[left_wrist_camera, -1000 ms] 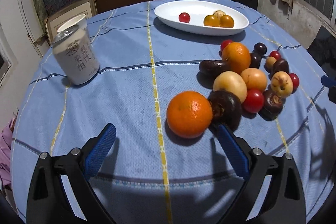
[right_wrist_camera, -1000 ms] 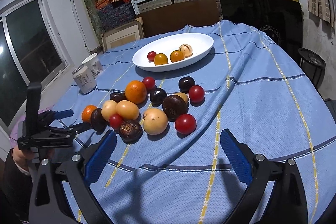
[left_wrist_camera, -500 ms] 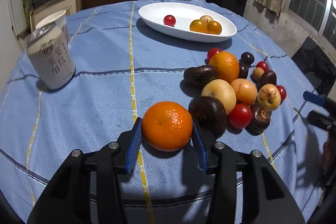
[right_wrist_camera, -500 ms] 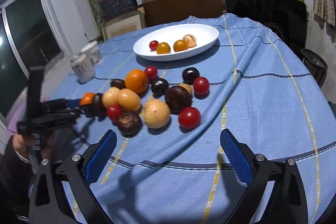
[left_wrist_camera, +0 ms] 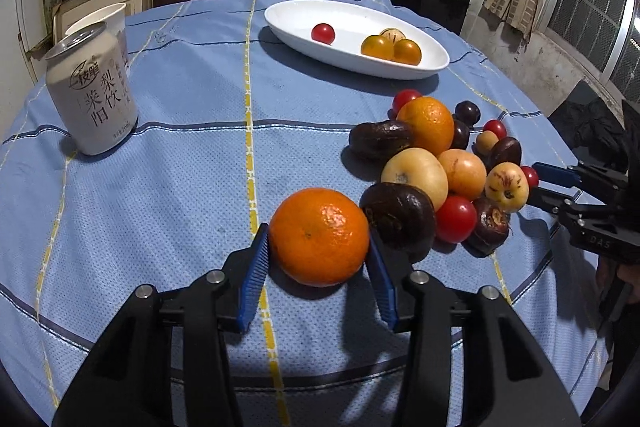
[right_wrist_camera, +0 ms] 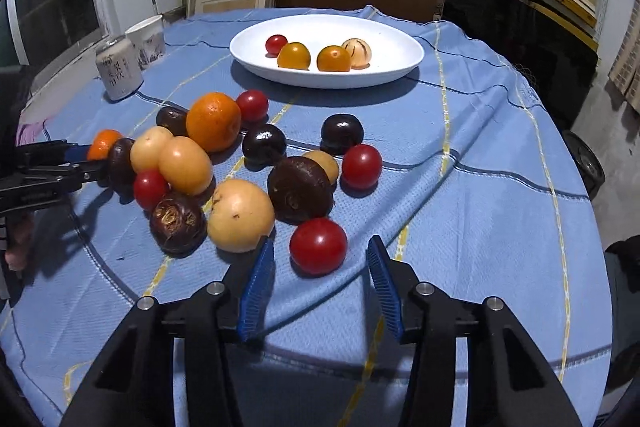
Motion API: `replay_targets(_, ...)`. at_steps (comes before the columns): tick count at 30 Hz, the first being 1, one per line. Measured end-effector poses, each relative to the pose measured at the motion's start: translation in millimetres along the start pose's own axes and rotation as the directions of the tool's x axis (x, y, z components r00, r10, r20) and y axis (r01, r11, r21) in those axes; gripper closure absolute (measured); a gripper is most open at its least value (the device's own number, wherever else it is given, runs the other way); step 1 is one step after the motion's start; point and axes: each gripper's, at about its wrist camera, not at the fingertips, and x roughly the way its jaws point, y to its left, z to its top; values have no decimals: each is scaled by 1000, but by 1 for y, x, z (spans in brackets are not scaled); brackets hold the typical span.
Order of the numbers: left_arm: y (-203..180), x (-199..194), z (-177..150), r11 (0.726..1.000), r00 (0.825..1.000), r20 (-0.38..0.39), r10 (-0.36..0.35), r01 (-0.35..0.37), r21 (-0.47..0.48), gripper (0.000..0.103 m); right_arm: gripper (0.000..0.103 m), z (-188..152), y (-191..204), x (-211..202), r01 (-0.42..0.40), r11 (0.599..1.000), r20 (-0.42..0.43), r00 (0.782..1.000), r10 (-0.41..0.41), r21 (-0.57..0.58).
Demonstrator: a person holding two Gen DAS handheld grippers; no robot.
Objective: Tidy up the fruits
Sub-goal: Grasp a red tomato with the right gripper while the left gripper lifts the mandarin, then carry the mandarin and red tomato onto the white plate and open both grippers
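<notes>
The can [left_wrist_camera: 93,93] stands upright at the far left of the bench [left_wrist_camera: 180,187], its label printed in Chinese characters in dark script; the smaller print on it is too fine to read. A white cup [left_wrist_camera: 106,23] stands just behind it. "DAS" shows faintly on the body of the right gripper [left_wrist_camera: 538,183] as seen from the left wrist.

The left gripper [left_wrist_camera: 318,259] has its jaws narrowed onto the orange [left_wrist_camera: 319,237], both blue pads pressed to its sides. The orange sits on the blue cloth at the near left end of the fruit pile [left_wrist_camera: 444,163], touching a dark brown fruit [left_wrist_camera: 400,215]; being round, it has no clear long axis, and a small dimple faces the camera.

The right gripper's [right_wrist_camera: 320,267] jaws are closing around a red tomato [right_wrist_camera: 319,246], which lies between the pads with gaps on both sides, just in front of the pile.

The white dish [right_wrist_camera: 400,67], an oval lying crosswise at the far side, holds one red, two orange-yellow and one pale striped fruit.
</notes>
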Motion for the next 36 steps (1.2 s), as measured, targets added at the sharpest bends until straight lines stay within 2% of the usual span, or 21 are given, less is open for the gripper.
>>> replay_targets(3, -2, 0, 0, 1000, 1000, 0, 0, 0, -2, 57, 71, 1, 2, 10, 10, 1000, -28, 1000, -11, -13)
replay_targets(12, -3, -3, 2, 1000, 1000, -4, 28, -28, -11, 58, 72, 0, -6, 4, -40, 997, 4, 999, 40, 60)
replay_targets(17, 3, -17, 4, 998, 999, 20, 47, -46, -35, 58, 72, -2, -14, -13, -72, 993, 44, 997, 68, 97)
replay_targets(23, 1, -38, 12, 998, 996, 57, 65, -64, -10, 58, 73, 7, -21, -35, -125, 986, 99, 989, 114, 115)
replay_targets(29, -10, -49, 42, 999, 995, 85, 43, -44, 19, 58, 73, 32, -21, -52, -161, 982, 167, 975, 144, 95)
replay_targets(33, -22, -47, 76, 999, 995, 99, 3, -6, 31, 58, 73, 62, -25, -52, -177, 981, 200, 967, 158, 81)
replay_targets(36, -33, -34, 107, 998, 994, 107, 11, -17, 61, 58, 73, 91, -30, -45, -176, 982, 218, 963, 156, 75)
